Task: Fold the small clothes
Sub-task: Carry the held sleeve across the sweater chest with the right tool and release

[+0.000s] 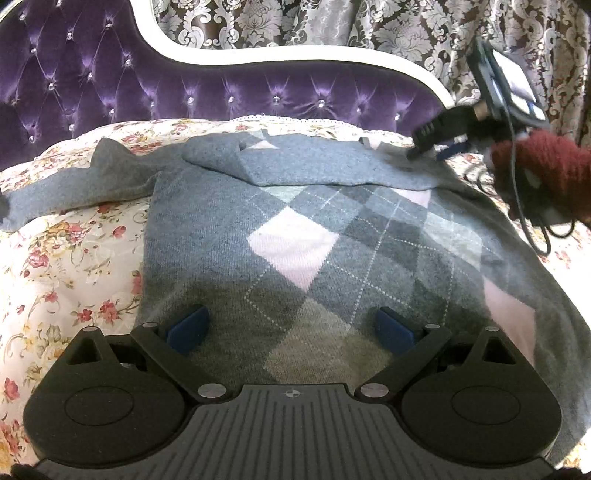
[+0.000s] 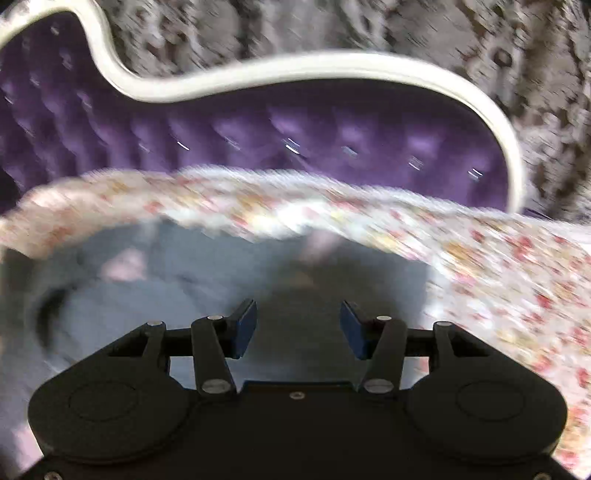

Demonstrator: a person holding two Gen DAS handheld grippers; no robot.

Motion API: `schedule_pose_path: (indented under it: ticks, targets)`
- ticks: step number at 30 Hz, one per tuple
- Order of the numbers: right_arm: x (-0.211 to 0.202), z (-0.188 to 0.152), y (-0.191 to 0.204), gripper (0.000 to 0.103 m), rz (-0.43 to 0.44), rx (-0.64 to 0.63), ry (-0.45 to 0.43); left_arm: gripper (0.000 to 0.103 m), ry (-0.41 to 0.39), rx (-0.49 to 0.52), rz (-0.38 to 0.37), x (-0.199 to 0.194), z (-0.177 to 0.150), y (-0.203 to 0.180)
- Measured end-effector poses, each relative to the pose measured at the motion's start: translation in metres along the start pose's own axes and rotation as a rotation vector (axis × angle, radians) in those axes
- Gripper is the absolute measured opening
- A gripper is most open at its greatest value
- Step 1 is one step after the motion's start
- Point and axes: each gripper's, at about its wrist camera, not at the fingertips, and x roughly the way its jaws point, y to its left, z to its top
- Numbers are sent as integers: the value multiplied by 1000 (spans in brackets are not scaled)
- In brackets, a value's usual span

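Note:
A grey argyle sweater (image 1: 295, 236) with pink and grey diamonds lies flat on the floral bedspread (image 1: 66, 258). One sleeve (image 1: 303, 166) is folded across its chest; the other sleeve (image 1: 74, 184) stretches out to the left. My left gripper (image 1: 291, 328) is open and empty, low over the sweater's hem. My right gripper (image 1: 436, 142) is at the sweater's far right shoulder; in its own blurred view it (image 2: 298, 325) is open and empty above the grey sweater (image 2: 184, 280).
A purple tufted headboard (image 1: 221, 88) with a white frame stands behind the bed, patterned curtains (image 1: 369, 29) beyond it. A dark red sleeve (image 1: 539, 162) and cables of the right hand are at the right edge. The floral bedspread (image 2: 498, 273) surrounds the sweater.

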Motion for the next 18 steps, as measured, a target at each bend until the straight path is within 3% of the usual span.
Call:
schedule_pose_path:
  ticks: [5,8,10,13,15,18]
  targets:
    - [24,-21,-29,57,-120,-18,92,98,1,3,2,0,0,0]
    - [25,-25,-66,62,-197,108,87,98,2,5,4,1,0,-1]
    - [24,-27,-84,63,-182,193,88,98,1,5,2,1,0,0]
    - [23,-23,-82,59,-275,130,95,98,1,5,2,1,0,0]
    - [30,-23,-85,57,-345,108,148,98,1,4,2,1,0,0]
    - [11,-22,-95,56,-308,194,56,98,2,8,4,1,0,0]
